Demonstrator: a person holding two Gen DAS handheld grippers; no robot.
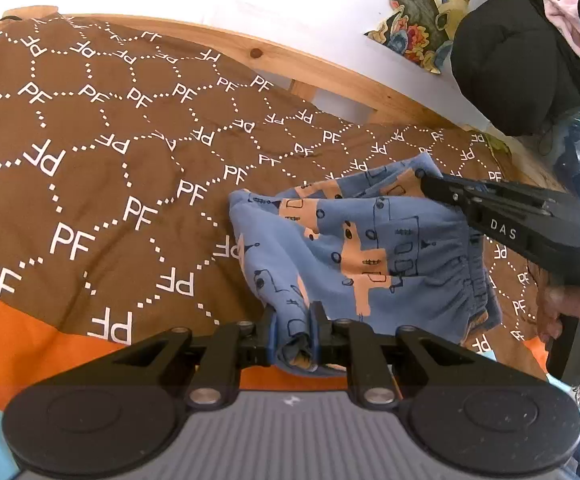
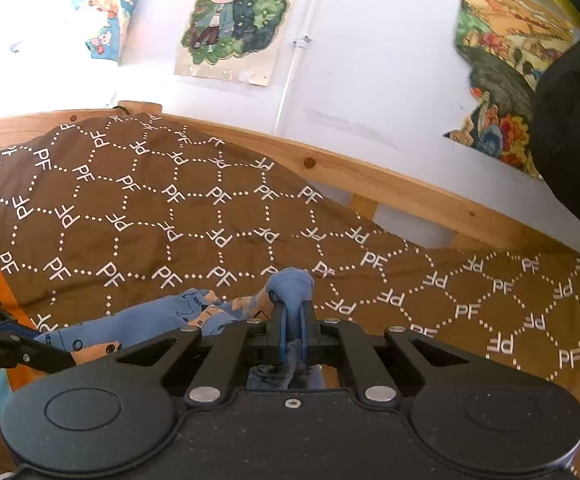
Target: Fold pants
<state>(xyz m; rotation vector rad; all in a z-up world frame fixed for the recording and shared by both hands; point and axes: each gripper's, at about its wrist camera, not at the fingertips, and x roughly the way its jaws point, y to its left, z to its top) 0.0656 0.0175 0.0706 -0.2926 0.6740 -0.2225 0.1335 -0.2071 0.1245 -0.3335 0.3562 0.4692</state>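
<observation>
Blue pants (image 1: 374,248) w/ orange print hang bunched just over the brown bedspread (image 1: 101,168), held at both ends. Left gripper (image 1: 294,332) pinches a wad of the fabric btwn its pads. Right gripper (image 2: 292,320) is clamped on another fold, cloth bulging past the tips. Person's hand (image 1: 570,312) grips the right tool. Wooden bed rail (image 2: 370,176) behind, posters (image 2: 237,20) on wall.

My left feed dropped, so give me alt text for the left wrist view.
The left gripper is shut on a bunched edge of the blue patterned pants, which lie crumpled on a brown "PF" bedspread. The right gripper reaches in from the right.
</observation>
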